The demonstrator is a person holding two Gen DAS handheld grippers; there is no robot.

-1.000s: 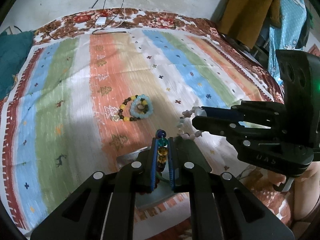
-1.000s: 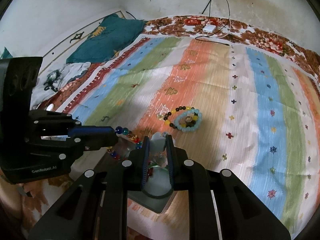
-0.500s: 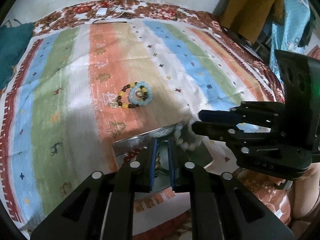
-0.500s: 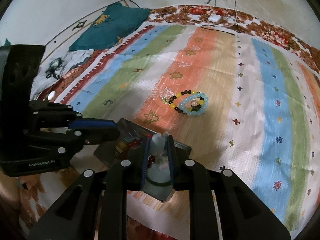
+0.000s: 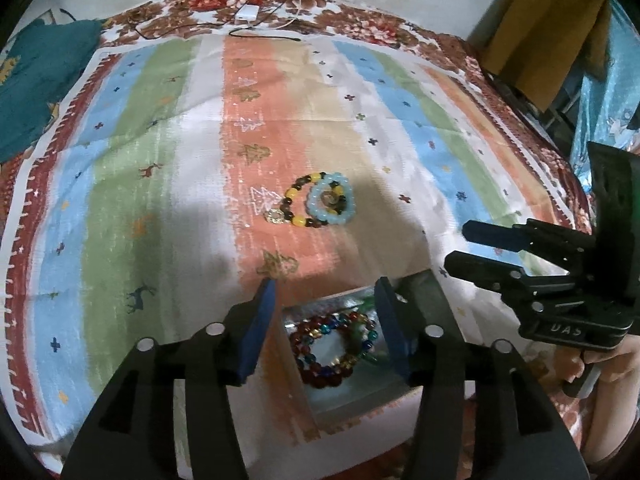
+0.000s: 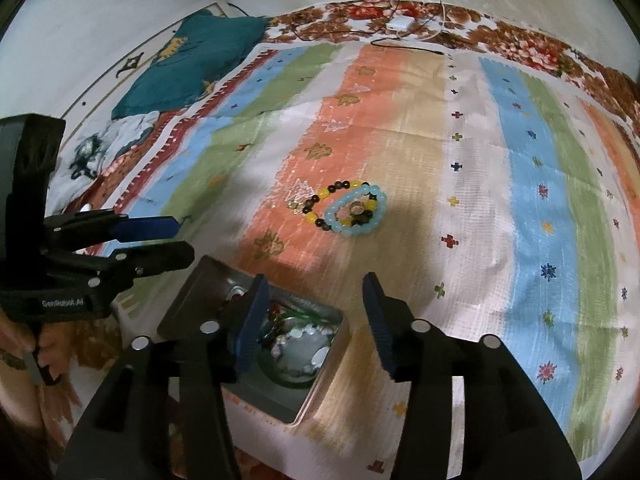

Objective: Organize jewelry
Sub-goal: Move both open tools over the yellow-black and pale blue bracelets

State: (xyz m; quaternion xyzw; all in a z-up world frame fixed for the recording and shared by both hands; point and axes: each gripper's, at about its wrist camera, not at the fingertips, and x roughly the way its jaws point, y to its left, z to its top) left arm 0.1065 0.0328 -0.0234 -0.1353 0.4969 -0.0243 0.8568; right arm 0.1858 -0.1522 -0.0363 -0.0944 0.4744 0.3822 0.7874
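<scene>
A square metal tin (image 5: 418, 286) (image 6: 200, 280) sits at the near edge of the striped cloth. In it lies a multi-coloured bead bracelet (image 5: 334, 350), and beside it a pale bead bracelet (image 6: 304, 344). My left gripper (image 5: 326, 284) (image 6: 184, 239) hangs over the tin with its jaws opening and nothing pressed between them. My right gripper (image 6: 315, 280) (image 5: 458, 242) is also over the tin, its jaws opening and nothing in them. Further out on the cloth a light blue bracelet (image 5: 331, 199) (image 6: 356, 210) overlaps a black and yellow one (image 5: 298, 204) (image 6: 320, 200).
A teal cloth (image 5: 36, 80) (image 6: 192, 64) lies at the far left. A white charger with cables (image 5: 246, 12) rests at the back edge. Mustard fabric (image 5: 540, 40) hangs at the right. A person's hand (image 5: 608, 364) holds the right gripper's handle.
Both grippers sank toward the tin and opened. The multi-coloured bracelet left the left jaws and the pale one left the right jaws; both now lie in the tin.
</scene>
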